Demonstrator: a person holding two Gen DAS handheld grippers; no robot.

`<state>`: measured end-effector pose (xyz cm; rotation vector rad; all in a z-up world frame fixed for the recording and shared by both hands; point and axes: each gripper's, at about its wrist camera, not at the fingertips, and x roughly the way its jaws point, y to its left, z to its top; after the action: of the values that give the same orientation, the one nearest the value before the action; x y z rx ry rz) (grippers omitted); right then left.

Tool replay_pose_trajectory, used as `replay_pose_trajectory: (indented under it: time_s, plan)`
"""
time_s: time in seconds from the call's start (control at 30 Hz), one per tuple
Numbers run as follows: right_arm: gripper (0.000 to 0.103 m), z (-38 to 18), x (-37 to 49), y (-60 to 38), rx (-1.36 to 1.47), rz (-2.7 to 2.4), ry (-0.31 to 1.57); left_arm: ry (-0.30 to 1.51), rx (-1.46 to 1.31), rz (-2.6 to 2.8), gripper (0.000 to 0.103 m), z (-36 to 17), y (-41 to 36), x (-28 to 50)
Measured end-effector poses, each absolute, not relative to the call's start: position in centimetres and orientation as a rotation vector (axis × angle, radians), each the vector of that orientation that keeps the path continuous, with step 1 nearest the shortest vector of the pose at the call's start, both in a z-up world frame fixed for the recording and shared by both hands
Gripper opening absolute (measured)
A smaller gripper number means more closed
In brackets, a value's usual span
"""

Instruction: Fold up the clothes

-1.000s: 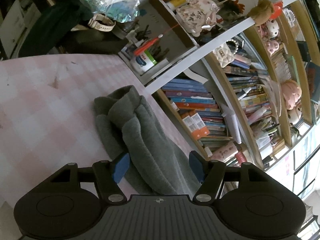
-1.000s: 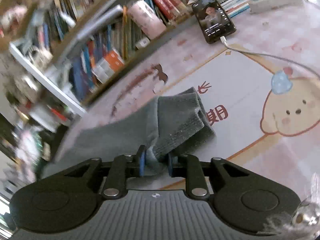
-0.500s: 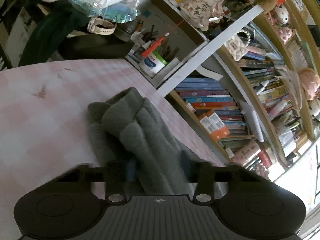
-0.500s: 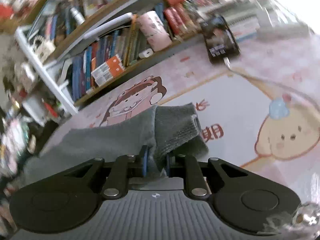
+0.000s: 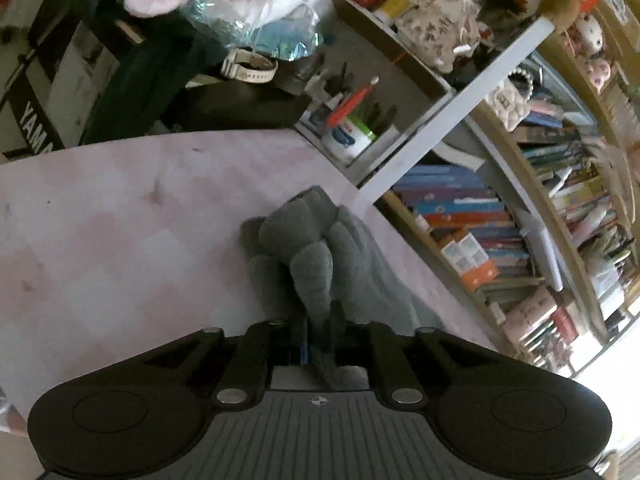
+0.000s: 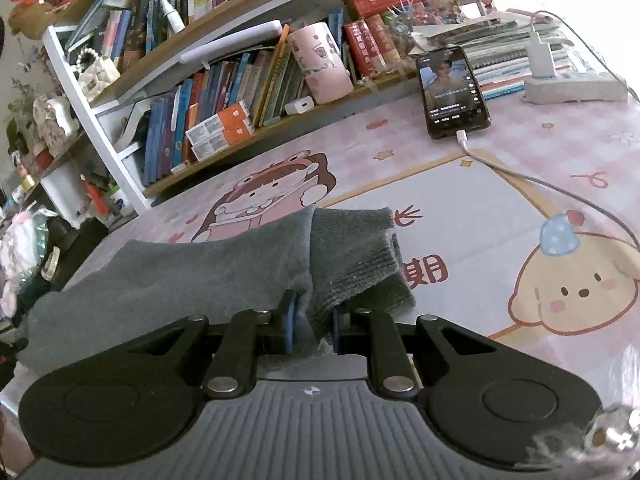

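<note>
A grey knitted garment (image 5: pixel 344 252) lies bunched on the pink checked tablecloth (image 5: pixel 100 240) near the bookshelf. My left gripper (image 5: pixel 318 334) pinches a raised fold of it between its pads; its jaws are opening slightly, with the cloth still gripped. In the right wrist view the same garment (image 6: pixel 192 276) stretches away to the left, and its ribbed cuff (image 6: pixel 356 252) folds over to the right. My right gripper (image 6: pixel 312 322) is shut on the cloth where the cuff meets the body.
A bookshelf (image 6: pixel 240 92) runs along the table's far edge, with a pink cup (image 6: pixel 320 64) on it. A phone (image 6: pixel 452 92) on a charging cable (image 6: pixel 540 180) lies at the back right. A pen pot (image 5: pixel 348 142) stands in a shelf compartment.
My left gripper, open around the garment a second ago, has shut on a fold of it. The right gripper kept its hold on the cloth and rolled, so its view levelled out.
</note>
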<state>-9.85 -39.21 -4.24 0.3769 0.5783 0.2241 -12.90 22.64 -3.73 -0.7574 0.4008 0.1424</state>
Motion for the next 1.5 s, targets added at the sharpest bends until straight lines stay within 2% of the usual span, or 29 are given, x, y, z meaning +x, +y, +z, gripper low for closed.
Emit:
replay_pose_trajectory:
  time_s: [0.03, 0.1, 0.13, 0.17, 0.2, 0.43, 0.53, 0.63, 0.67, 0.73, 0.77, 0.8, 0.87, 0.9, 0.93, 0.97, 1.13, 1.3, 1.47, 1.5]
  plan:
    - [0.016, -4.2, -9.9, -39.1, 0.369, 0.223, 0.577, 0.408, -0.724, 0.15, 0.02, -3.4, 22.4, -12.9]
    - [0.017, -4.0, -10.0, -39.1, 0.365, 0.224, 0.574, 0.403, -0.65, 0.166, 0.043, -2.6, 21.8, -13.2]
    - [0.017, -3.9, -10.0, -39.1, 0.365, 0.225, 0.571, 0.387, -0.625, 0.172, 0.051, -2.2, 21.5, -13.6]
    - [0.018, -3.7, -10.0, -39.1, 0.363, 0.225, 0.566, 0.372, -0.601, 0.181, 0.066, -1.9, 21.2, -14.1]
    - [0.02, -3.6, -10.2, -39.0, 0.358, 0.221, 0.556, 0.362, -0.582, 0.204, 0.073, -1.8, 21.1, -14.5]
    - [0.052, -2.6, -10.7, -38.6, 0.237, 0.112, 0.501, 0.402, -0.593, 0.283, 0.073, -2.4, 22.3, -13.2]
    - [0.055, -2.9, -10.0, -39.2, 0.266, 0.091, 0.531, 0.403, -0.597, 0.268, 0.072, -2.7, 22.2, -12.0]
    - [0.056, -3.5, -9.1, -39.8, 0.326, 0.097, 0.574, 0.387, -0.712, 0.17, 0.07, -3.4, 22.9, -11.2]
    - [0.056, -3.6, -8.9, -39.9, 0.336, 0.102, 0.583, 0.384, -0.728, 0.16, 0.068, -3.5, 22.9, -10.9]
    - [0.049, -4.0, -8.3, -39.9, 0.355, 0.116, 0.604, 0.399, -0.727, 0.156, 0.051, -3.7, 22.7, -10.2]
    - [0.045, -4.0, -8.2, -39.7, 0.349, 0.12, 0.602, 0.407, -0.743, 0.143, 0.037, -3.9, 22.7, -9.9]
    - [0.041, -4.0, -7.9, -39.5, 0.346, 0.131, 0.603, 0.416, -0.771, 0.12, 0.029, -4.3, 22.6, -9.6]
    - [0.033, -4.1, -7.4, -39.0, 0.344, 0.15, 0.601, 0.409, -0.787, 0.107, 0.025, -4.4, 22.2, -9.2]
    - [0.028, -4.1, -7.1, -38.7, 0.342, 0.158, 0.591, 0.399, -0.773, 0.103, 0.018, -4.1, 21.9, -9.1]
    - [0.024, -4.0, -6.7, -38.5, 0.345, 0.166, 0.583, 0.376, -0.754, 0.1, 0.015, -3.6, 21.5, -9.1]
    - [0.023, -4.0, -6.4, -38.3, 0.349, 0.173, 0.576, 0.341, -0.737, 0.093, 0.014, -2.9, 21.3, -9.3]
    - [0.02, -4.2, -4.9, -36.7, 0.369, 0.221, 0.57, 0.143, -0.692, 0.128, 0.013, 0.3, 21.5, -12.2]
    - [0.022, -4.0, -4.9, -34.2, 0.27, 0.221, 0.56, 0.321, -0.747, 0.223, 0.014, -3.0, 23.7, -12.7]
    - [0.027, -4.1, -4.8, -34.6, 0.284, 0.215, 0.568, 0.318, -0.756, 0.206, 0.017, -3.5, 24.0, -13.0]
    - [0.029, -4.2, -4.8, -34.7, 0.284, 0.212, 0.566, 0.328, -0.728, 0.211, 0.021, -3.3, 23.8, -12.9]
